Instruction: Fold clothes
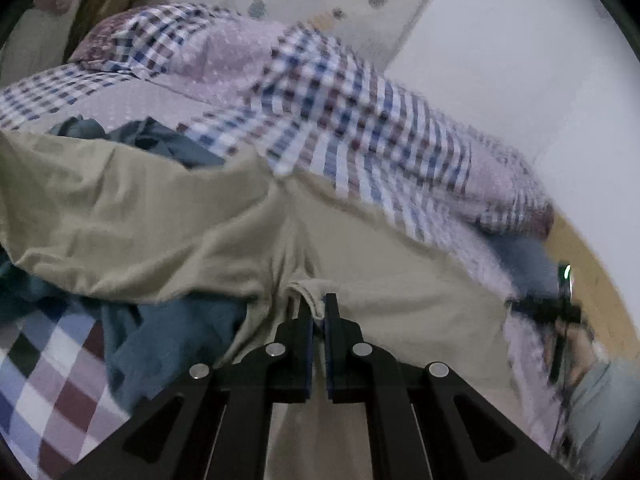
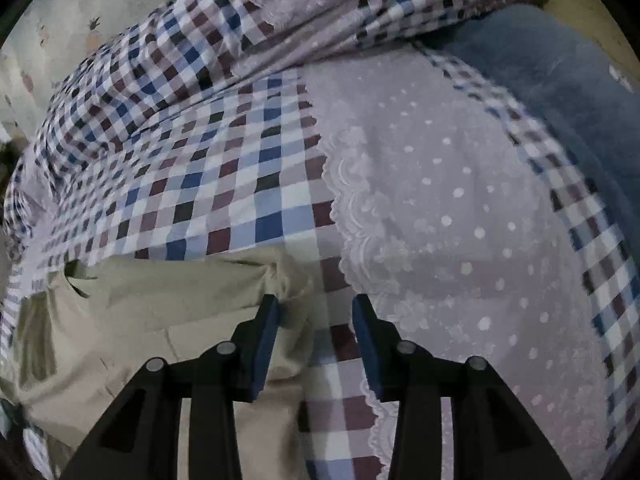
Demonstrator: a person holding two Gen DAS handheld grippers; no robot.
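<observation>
Cloth first: the khaki garment (image 1: 152, 216) lies rumpled across the checked bed cover (image 2: 224, 168), with a blue garment (image 1: 168, 344) bunched under its near edge. My left hand-held gripper (image 1: 319, 312) has its jaws pressed together on a small fold of the khaki hem, and the fabric fans out from that pinch in creases. My right hand-held gripper (image 2: 316, 316) is spread wide, hovering over the garment's far corner where khaki meets the cover, gripping nothing. To do this step well, I judge I should bring the right one down onto the khaki edge alone, not the bed cover beneath, and close fully before lifting. Then I'd raise both together and pull gently apart so the hem goes taut. The risk is catching the blue garment or the cover along with it.
</observation>
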